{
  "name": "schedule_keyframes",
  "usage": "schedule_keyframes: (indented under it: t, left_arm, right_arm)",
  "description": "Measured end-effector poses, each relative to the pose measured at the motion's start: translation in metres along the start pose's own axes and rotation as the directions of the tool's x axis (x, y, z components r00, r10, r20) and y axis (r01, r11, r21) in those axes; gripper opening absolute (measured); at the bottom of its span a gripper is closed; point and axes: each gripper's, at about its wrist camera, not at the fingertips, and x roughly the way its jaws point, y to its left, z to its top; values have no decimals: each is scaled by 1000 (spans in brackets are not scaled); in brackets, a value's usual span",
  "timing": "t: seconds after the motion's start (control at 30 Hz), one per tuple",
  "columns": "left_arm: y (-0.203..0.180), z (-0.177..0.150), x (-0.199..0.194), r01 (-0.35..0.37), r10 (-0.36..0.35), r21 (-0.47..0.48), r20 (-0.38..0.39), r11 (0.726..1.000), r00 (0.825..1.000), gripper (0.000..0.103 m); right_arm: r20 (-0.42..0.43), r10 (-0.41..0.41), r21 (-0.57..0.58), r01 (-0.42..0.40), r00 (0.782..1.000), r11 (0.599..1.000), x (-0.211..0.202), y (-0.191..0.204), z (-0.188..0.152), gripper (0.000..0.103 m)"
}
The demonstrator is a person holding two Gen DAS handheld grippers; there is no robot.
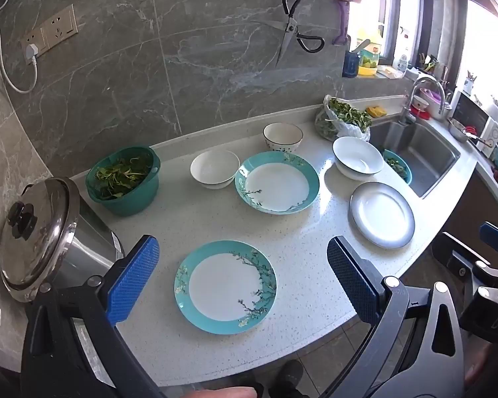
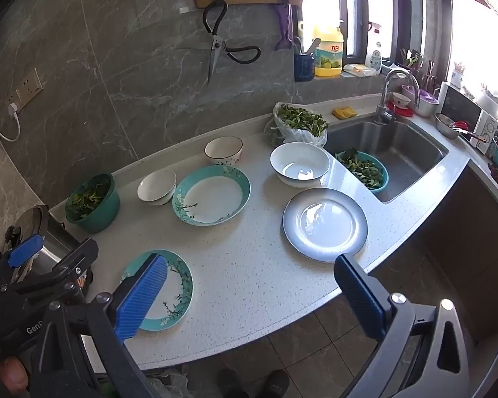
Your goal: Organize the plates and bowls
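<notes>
**A:** What's laid out on the speckled white stone counter [image 1: 189, 219]?

**B:** Glazed ceramic throughout. Nearest the edge lies a flat round teal-rimmed plate [image 1: 225, 287] with a painted blossom branch. Farther back is a deeper teal-rimmed dish [image 1: 277, 182] in the same pattern, its glossy white centre bare. Just left of that dish is a small plain white bowl [image 1: 214, 168]; behind it, near the wall, a taller bowl with a dark rim line [image 1: 282, 136].

**A:** And on the right?

**B:** A wide, shiny white bowl [image 2: 299, 164] with a bluish underside sits beside the steel sink [image 2: 391, 152]. Nearer than it lies a flat plate with a grey-blue shaded rim [image 2: 324, 224], catching window glare.

**A:** The tongs?

**B:** The left gripper [image 1: 242, 282] hangs above the near edge, its ribbed blue rubber pads spread wide, framing the near teal plate and holding nothing. The right gripper [image 2: 249, 298] is likewise spread apart and bare.

**A:** Anything else?

**B:** A green plastic basin of leafy greens [image 1: 123, 180] far left, and a dull steel pot with a domed lid [image 1: 36, 235] beside it.
</notes>
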Motion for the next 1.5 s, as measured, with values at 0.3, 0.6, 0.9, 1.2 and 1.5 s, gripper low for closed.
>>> schedule_keyframes:
  t: [0.3,0.6,0.9,1.2,1.5]
  left_arm:
    - [4,-8,1,2,-2,-5,3,1000,1000,103]
    - [2,-3,1,-6,6,-5,-6,1000,1000,103]
    - [1,-4,-3,-11,11,-7,-9,1000,1000,103]
    - [2,-5,-3,-13,13,-6,-8,1000,1000,103]
    - [3,-5,-3,-14,14,-7,-8,1000,1000,103]
  right_arm:
    - [-8,-4,-4,4,1000,1000,0,0,-1,103]
    - [-7,-1,-3,1,1000,1000,-1,0,-2,103]
    - [-7,0,-3,0,1000,1000,-2,0,-2,103]
    - [-7,0,-2,0,1000,1000,-1,0,-3,103]
    - [-8,0,-2,0,1000,1000,-2,0,-3,103]
